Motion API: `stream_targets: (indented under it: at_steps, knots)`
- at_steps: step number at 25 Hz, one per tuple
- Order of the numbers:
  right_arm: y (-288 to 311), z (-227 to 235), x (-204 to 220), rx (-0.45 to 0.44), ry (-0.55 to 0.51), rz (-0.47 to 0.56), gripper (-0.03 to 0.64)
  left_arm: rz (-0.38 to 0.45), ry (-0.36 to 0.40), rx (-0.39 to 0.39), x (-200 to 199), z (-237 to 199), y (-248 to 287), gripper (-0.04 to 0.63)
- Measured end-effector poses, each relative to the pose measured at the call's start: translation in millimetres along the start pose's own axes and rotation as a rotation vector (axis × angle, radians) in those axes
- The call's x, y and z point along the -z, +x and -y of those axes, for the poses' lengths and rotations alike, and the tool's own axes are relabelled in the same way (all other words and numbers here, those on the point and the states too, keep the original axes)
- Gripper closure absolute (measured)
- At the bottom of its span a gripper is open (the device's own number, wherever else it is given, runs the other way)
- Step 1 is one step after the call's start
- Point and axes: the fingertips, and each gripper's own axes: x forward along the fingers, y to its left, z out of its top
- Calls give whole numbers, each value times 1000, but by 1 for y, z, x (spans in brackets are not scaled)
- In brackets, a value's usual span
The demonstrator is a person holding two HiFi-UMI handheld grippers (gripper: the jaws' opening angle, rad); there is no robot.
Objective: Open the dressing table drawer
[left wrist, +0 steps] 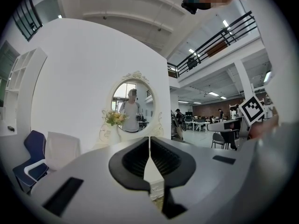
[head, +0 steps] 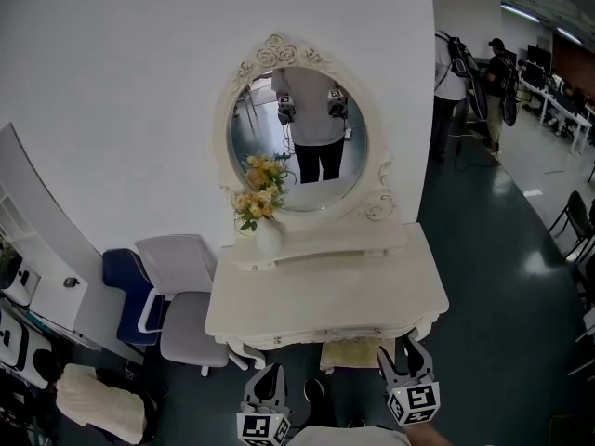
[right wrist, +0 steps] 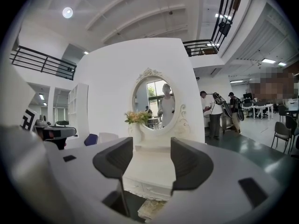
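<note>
The white dressing table (head: 325,291) stands against a white wall, its carved drawer front (head: 316,335) facing me and closed. In the right gripper view the drawer front (right wrist: 148,188) shows low between the jaws. My left gripper (head: 267,372) hangs in front of the table's left part, short of the drawer, its pads (left wrist: 164,157) together with nothing held. My right gripper (head: 405,349) sits by the table's right front corner, open and empty, apart from the drawer. In its own view the right gripper (right wrist: 152,146) frames the tabletop (right wrist: 154,164).
An oval mirror (head: 297,142) and a vase of flowers (head: 265,226) stand on the table's back. A cushioned stool (head: 351,351) sits under the table. A grey chair (head: 186,295) and a blue chair (head: 125,286) stand at the left. People (head: 451,82) stand at the back right.
</note>
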Motion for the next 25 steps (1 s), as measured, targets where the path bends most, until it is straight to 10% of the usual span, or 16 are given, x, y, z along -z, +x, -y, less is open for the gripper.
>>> stream_targets:
  at_steps: [25]
  knots:
    - [203,26,-26,215,-2,-35,368,-33,0,260,-9,-119,225,569]
